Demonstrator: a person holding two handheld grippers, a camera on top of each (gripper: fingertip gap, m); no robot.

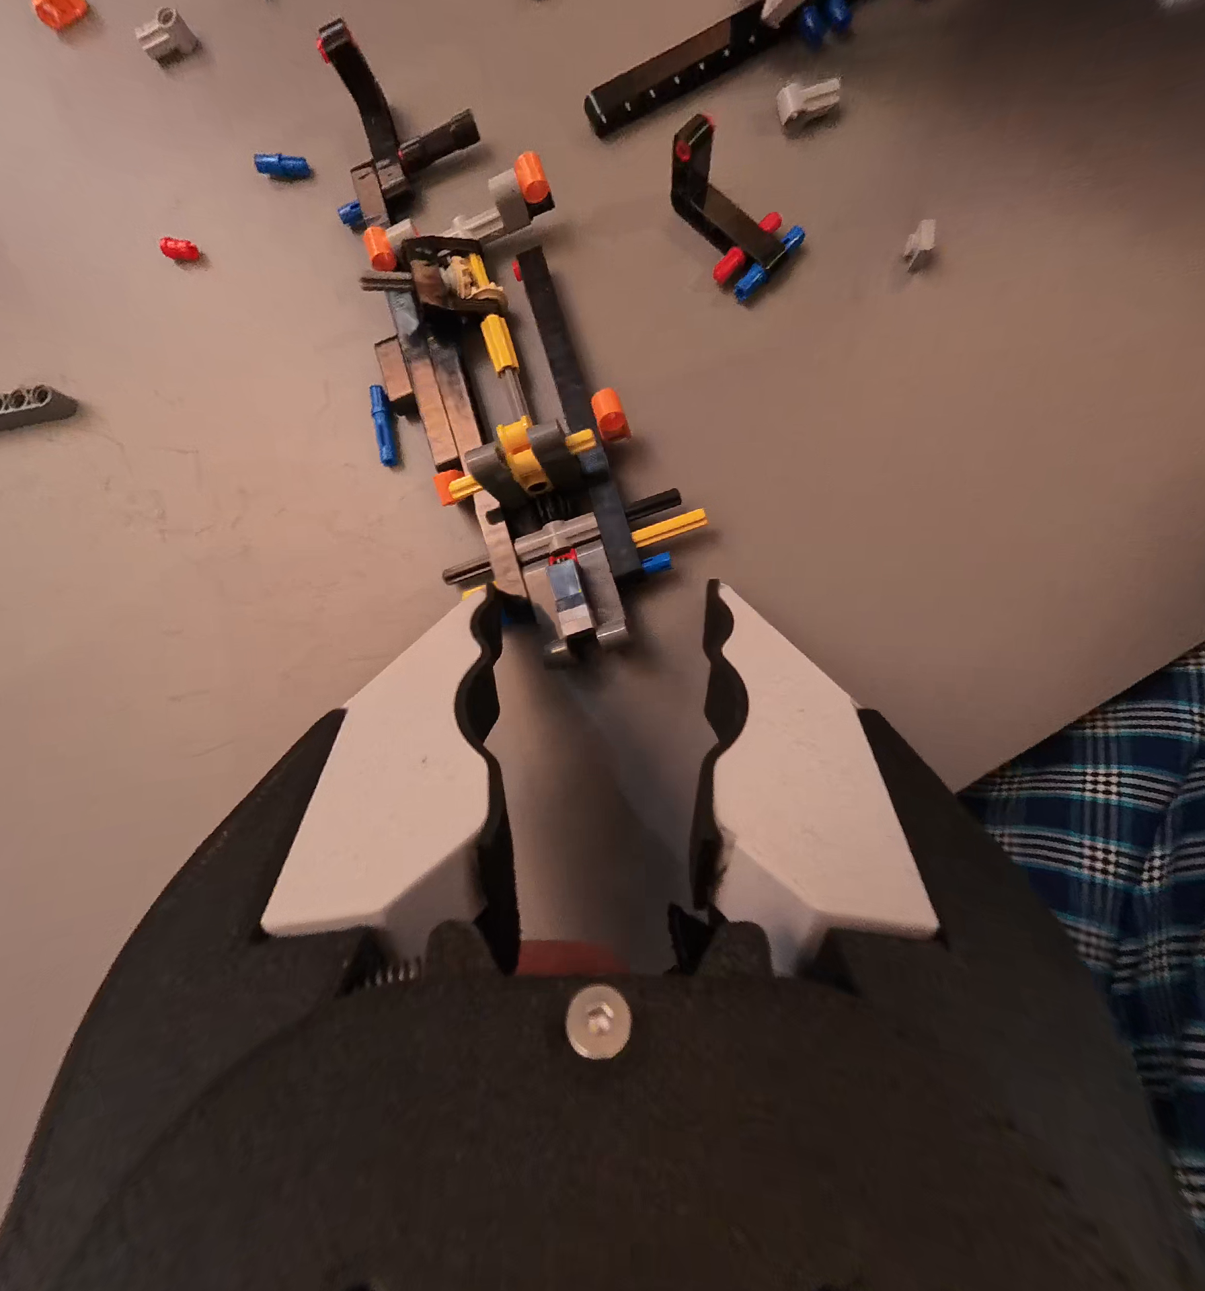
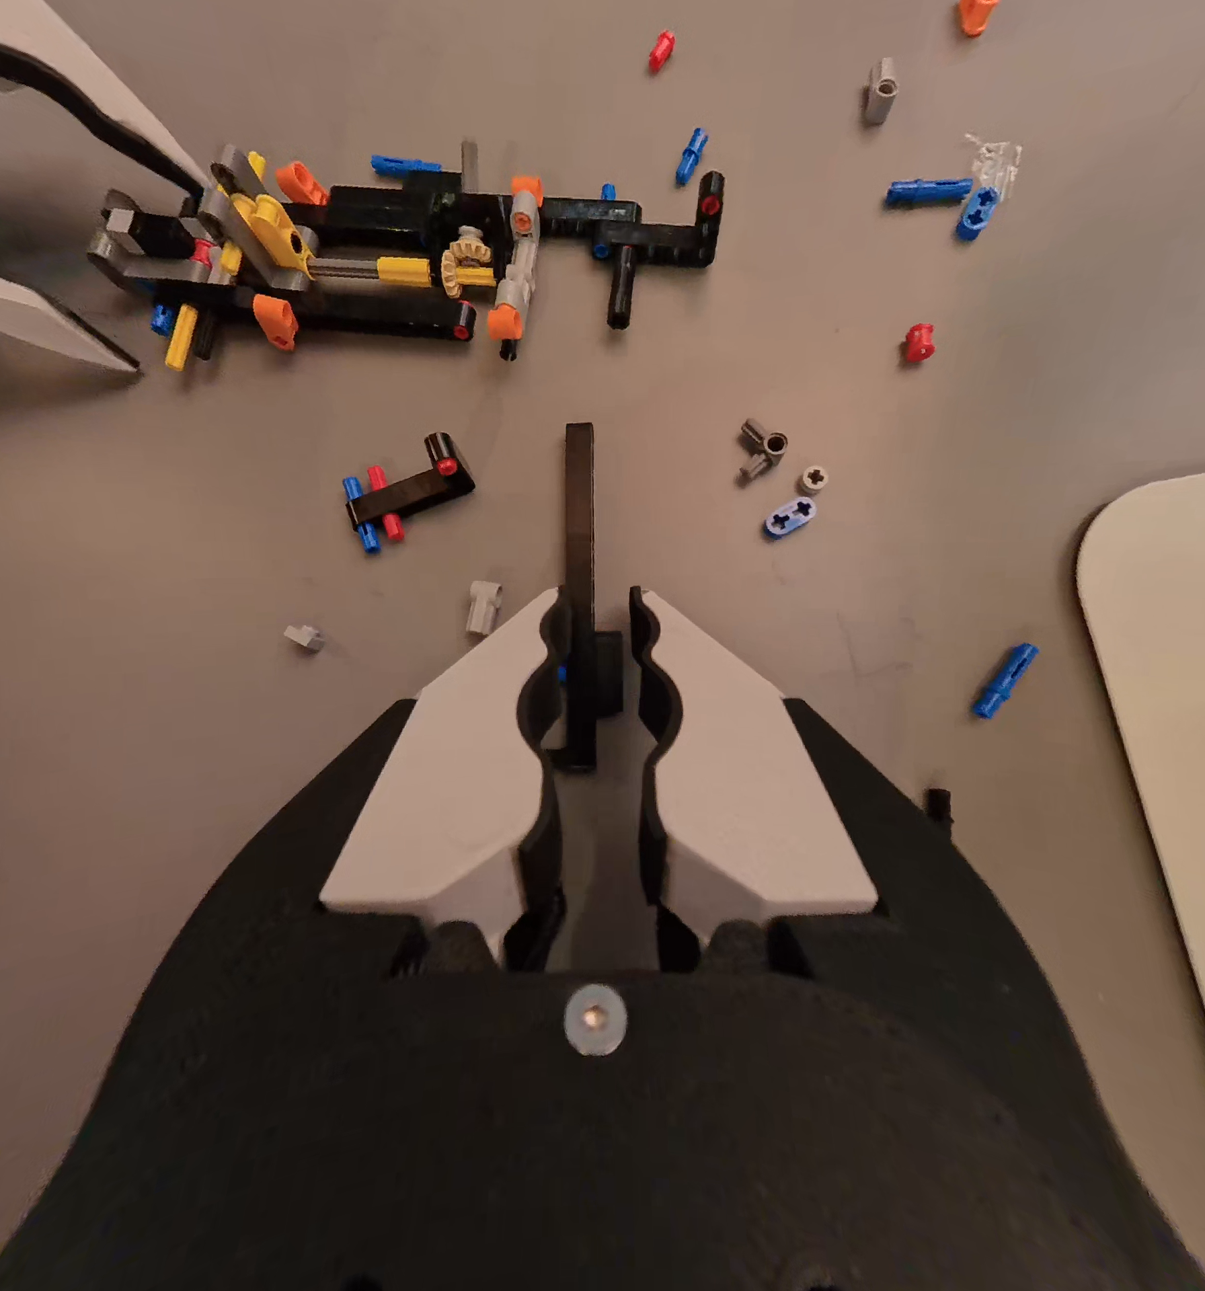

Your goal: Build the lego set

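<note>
A partly built lego chassis [image 1: 509,419] of black, grey, yellow and orange parts lies on the grey table. My left gripper [image 1: 603,594] is open and empty, its fingertips on either side of the chassis's near grey end. The right wrist view shows the chassis [image 2: 390,251] at the upper left, with the left gripper [image 2: 166,279] straddling its left end. My right gripper [image 2: 597,594] is shut on a long black beam [image 2: 579,517] that points forward, edge up. The beam [image 1: 676,77] also shows far off in the left wrist view.
A black L-shaped piece with red and blue pins [image 2: 411,489] lies between the chassis and my right gripper. Loose blue, red, grey and orange pins and connectors are scattered around. A white board [image 2: 1179,698] lies at the right. Plaid cloth [image 1: 1144,943] is past the table edge. Some 20 cm of space lies between my two pairs of fingers.
</note>
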